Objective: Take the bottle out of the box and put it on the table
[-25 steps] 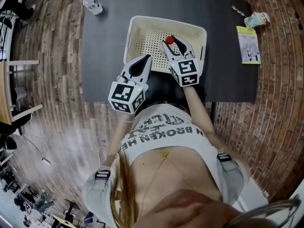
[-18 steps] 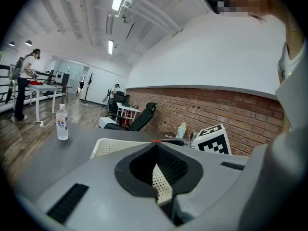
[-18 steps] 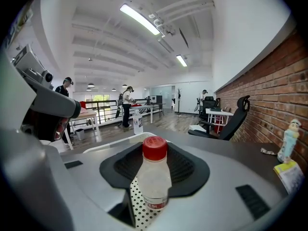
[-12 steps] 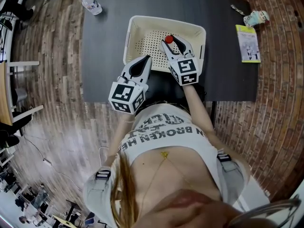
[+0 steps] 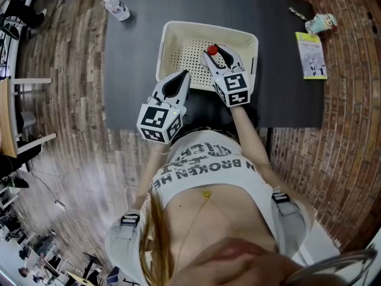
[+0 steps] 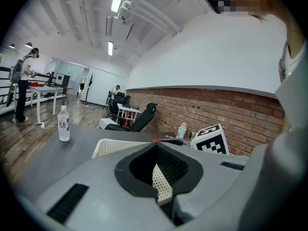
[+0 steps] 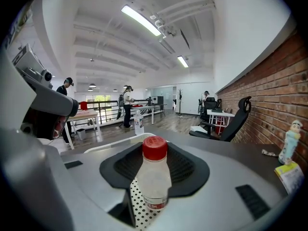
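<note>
The bottle [image 7: 154, 179] stands upright inside the box [image 5: 172, 31], toward its near right side, with the right gripper [image 5: 219, 55] closed around it. The ribbed fingers [image 7: 188, 165] press on the clear body just under the red cap, and the box's perforated floor shows beneath.

It looks like a small, thin-walled plastic bottle: probably light, smooth and a little slippery, and likely to dent under a hard squeeze rather than break. The shoulder below the cap is the stiffest place to hold, so the present grip seems well chosen (the cap's rim would also catch on the pads if the bottle slid). A straight lift should clear the box wall.

The left gripper [image 5: 183, 74] hovers at the box's near left edge, fingers together and holding nothing.

By count there is one box, one red-capped bottle in it, and one second bottle [image 5: 115, 6] on the table [image 5: 131, 52] beyond the box's far left corner. One yellow packet [image 5: 311, 55] lies to the box's right.
</note>
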Demonstrator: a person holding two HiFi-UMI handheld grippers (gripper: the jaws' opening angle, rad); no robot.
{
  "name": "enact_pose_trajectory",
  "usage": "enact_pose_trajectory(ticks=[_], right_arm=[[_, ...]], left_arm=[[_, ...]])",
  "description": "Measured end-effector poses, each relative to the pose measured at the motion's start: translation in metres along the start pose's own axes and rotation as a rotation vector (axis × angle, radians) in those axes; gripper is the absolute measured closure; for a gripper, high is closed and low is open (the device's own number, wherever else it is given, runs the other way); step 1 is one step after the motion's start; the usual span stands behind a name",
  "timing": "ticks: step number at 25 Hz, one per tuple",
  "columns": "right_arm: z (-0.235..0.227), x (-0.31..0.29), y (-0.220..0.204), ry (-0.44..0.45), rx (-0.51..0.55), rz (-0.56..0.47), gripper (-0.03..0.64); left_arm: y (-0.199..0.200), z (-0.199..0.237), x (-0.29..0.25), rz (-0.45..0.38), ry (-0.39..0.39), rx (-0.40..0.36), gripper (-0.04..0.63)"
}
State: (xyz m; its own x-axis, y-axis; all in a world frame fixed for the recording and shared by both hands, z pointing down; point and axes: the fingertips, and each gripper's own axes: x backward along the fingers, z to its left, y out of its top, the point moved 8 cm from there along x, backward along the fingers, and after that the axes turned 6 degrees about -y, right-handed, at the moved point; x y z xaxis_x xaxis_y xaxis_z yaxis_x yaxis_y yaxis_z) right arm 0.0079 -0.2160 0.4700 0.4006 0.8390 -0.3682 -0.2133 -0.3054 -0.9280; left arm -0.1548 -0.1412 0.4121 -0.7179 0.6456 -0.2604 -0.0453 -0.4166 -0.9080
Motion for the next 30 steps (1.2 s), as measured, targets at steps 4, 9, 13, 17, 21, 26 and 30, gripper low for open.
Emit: enact_pose_trajectory(ticks=[4, 9, 13, 17, 21, 26, 30], right_arm=[[0.0, 0.002, 0.002, 0.025, 0.009, 0.008, 0.465], [0.002, 0.011, 0.015, 0.072, 0.013, -0.005, 0.465], [0.003, 0.022, 0.033, 0.105, 0.018, -0.025, 0.465], [0.006, 0.032, 0.053, 0.123, 0.041, -0.052, 0.465], [0.006, 0.041, 0.077, 0.14, 0.047, -0.082, 0.465], [0.003, 0.051, 0.105, 0.168, 0.041, -0.109, 0.465], [0.003, 0.06, 0.121, 0.183, 0.05, -0.127, 0.465]], left_arm=[[-0.001, -0.003, 0.002, -0.002, -0.003, 0.001, 0.592], [0.0, -0.004, 0.002, -0.004, -0.006, -0.003, 0.592], [0.0, -0.007, 0.003, -0.009, -0.006, -0.006, 0.592], [-0.001, -0.008, 0.004, -0.01, -0.005, -0.006, 0.592], [-0.002, -0.009, 0.005, -0.007, -0.003, -0.006, 0.592], [-0.003, -0.01, 0.006, -0.005, -0.005, -0.003, 0.592], [-0.004, -0.011, 0.006, 0.001, -0.009, -0.004, 0.592]])
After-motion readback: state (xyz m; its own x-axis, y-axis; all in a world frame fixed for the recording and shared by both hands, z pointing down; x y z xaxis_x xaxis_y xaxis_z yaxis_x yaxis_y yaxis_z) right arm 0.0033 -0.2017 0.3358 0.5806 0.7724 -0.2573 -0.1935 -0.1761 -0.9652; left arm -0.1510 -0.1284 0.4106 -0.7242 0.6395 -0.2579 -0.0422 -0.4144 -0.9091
